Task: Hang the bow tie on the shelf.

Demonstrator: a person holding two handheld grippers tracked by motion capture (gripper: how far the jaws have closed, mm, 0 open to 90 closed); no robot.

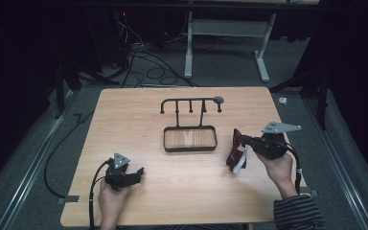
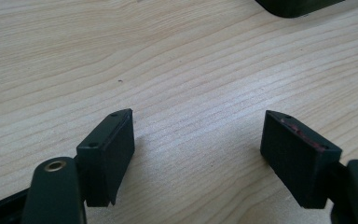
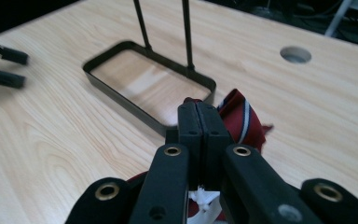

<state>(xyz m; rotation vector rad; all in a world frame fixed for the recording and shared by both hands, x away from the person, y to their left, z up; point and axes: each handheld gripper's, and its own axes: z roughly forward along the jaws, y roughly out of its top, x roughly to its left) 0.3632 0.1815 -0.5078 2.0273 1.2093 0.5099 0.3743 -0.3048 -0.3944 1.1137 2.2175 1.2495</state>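
now the red cloth (image 1: 235, 152) hangs pinched (dangling) from the right claw (image 1: 246, 140).

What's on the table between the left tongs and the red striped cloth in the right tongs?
Nothing: in the high view, bare wooden table separates the left tongs from the red striped cloth.

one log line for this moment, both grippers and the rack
right gripper: shut on red cloth, lifted off table | left gripper: open, empty, low over table | rack: bare, mid-table
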